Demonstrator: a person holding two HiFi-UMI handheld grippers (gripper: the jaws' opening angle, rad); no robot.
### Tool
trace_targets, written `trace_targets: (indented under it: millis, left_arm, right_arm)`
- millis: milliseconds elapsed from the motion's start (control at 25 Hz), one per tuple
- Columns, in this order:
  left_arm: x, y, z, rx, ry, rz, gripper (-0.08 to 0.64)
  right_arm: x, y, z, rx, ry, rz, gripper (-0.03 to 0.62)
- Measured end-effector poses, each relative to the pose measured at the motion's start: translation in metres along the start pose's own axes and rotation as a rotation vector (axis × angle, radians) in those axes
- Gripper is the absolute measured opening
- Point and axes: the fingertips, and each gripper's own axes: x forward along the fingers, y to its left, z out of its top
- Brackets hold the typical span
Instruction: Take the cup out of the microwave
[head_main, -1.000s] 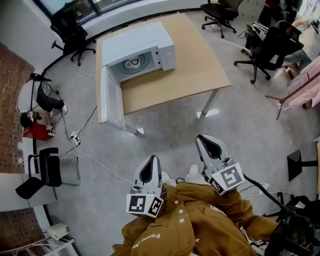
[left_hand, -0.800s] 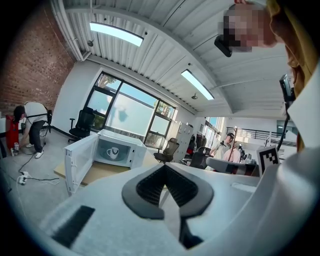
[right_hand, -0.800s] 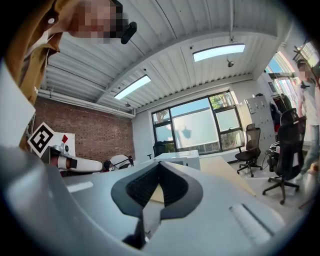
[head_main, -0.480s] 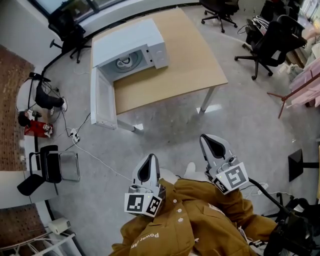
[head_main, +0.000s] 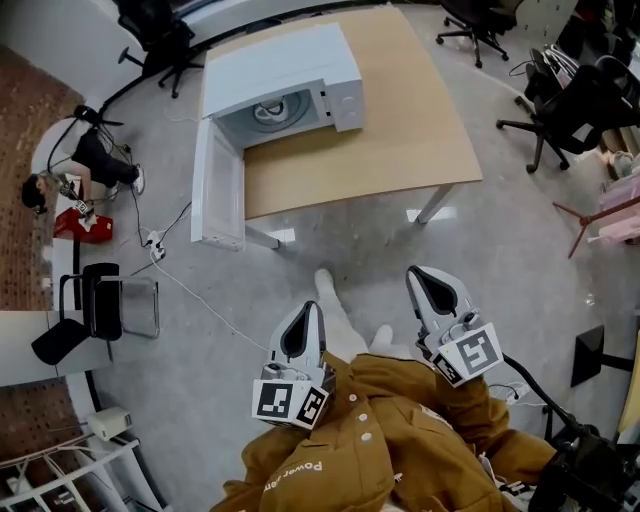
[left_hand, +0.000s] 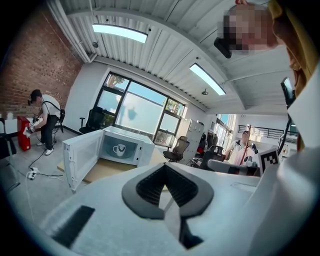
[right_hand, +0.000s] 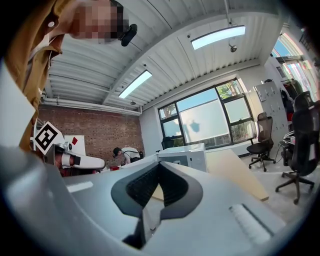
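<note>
Evidently the left gripper (head_main: 308, 315) and right gripper (head_main: 425, 280) are hanging empty, jaws together (nothing within reach). The white cup (head_main: 268, 112) is sitting in the open white microwave (head_main: 280, 60).

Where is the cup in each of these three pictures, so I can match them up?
Head view: cup inside the open microwave, top centre-left.
Left gripper view: cup in the microwave, left of centre.
Right gripper view: cup cannot be made out; only the microwave shows, at centre.
Shared landmark: the white microwave on the wooden table.
</note>
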Motion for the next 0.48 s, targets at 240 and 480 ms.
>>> trace_targets:
  millis: [240,480]
  left_arm:
    - [0.051,0.061,0.027,-0.037,-0.005,0.008,0.003]
    - [0.118,0.124,0.073,-0.026,0.027,-0.055,0.003]
  right_arm:
    - [0.081,-0.010,0.007,-0.014,0.019,-0.004,0.006]
    - [0.179,-0.024,0.026,-0.021,0.022,-0.046,0.006]
